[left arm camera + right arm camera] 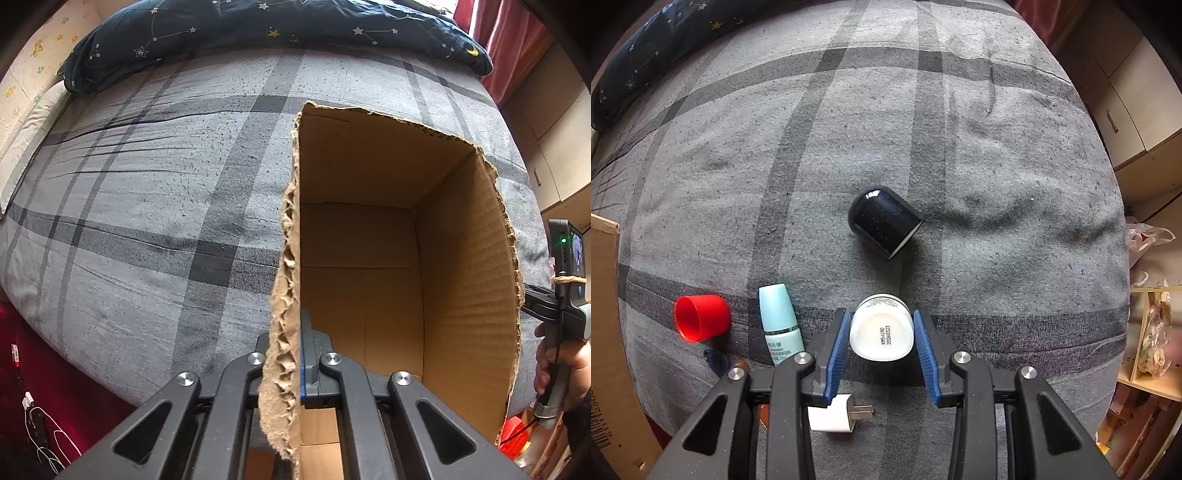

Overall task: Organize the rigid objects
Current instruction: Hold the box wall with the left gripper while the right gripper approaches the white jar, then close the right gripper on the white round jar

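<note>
Between the right gripper's (881,334) blue pads sits a white jar (881,332), held or nearly so, just ahead of a white charger plug (836,415). Rigid, smooth, probably light: grip its sidewalls. Left gripper (291,363) pinches the cardboard box's (461,258) torn wall.

white jar (881,330) base: "KH5-1190", "2024…" partly legible | teal bottle (780,325) label: unreadable | cardboard box (607,369): barcode digits unclear

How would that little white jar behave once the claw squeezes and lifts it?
The white jar looks rigid, so the right claw's ribbed blue pads probably won't dent it. Its smooth rounded sides might slip. It seems small, likely light.
</note>
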A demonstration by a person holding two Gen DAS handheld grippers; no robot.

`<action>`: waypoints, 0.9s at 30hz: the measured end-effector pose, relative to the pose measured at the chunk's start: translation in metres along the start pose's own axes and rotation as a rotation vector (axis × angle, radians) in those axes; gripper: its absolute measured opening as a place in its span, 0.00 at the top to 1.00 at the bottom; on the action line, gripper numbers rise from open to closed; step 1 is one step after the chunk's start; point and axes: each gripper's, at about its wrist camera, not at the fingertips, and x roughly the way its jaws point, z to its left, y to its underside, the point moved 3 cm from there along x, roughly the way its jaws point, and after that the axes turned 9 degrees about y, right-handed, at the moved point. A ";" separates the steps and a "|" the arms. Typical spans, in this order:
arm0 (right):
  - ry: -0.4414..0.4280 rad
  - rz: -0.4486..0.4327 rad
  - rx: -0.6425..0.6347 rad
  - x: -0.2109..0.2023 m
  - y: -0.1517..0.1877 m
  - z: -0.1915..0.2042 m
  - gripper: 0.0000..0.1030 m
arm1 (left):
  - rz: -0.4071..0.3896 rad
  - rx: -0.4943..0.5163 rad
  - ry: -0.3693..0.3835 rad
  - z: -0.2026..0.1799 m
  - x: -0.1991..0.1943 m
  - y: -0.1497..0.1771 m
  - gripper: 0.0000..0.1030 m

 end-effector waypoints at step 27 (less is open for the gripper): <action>-0.055 -0.095 0.115 -0.076 0.005 0.000 0.63 | -0.014 -0.049 -0.034 -0.007 -0.010 0.000 0.98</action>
